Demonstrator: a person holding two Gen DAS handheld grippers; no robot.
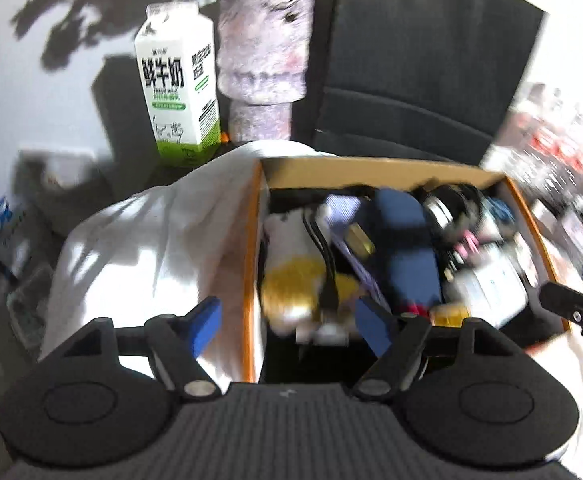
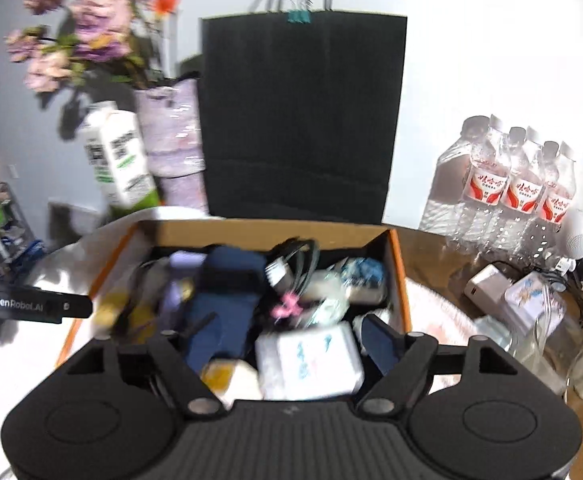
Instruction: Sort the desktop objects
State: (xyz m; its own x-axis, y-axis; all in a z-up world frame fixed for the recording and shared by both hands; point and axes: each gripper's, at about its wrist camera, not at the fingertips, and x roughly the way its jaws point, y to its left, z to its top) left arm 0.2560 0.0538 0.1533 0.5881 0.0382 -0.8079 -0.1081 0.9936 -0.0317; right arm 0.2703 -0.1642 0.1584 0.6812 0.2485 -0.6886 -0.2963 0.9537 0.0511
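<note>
I am holding my left gripper (image 1: 291, 322) spread, gripping nothing, over the cardboard box (image 1: 371, 170). My right gripper (image 2: 287, 344) is straddling a white packet (image 2: 311, 360) at the box's near edge; contact is unclear. The box is already filling; 3 water bottles (image 2: 519, 184) are remaining outside.

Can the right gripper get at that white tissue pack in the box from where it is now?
Probably yes. The right gripper is open, and the white tissue pack lies on top of the clutter in the cardboard box, between its fingers, with nothing over it.
</note>
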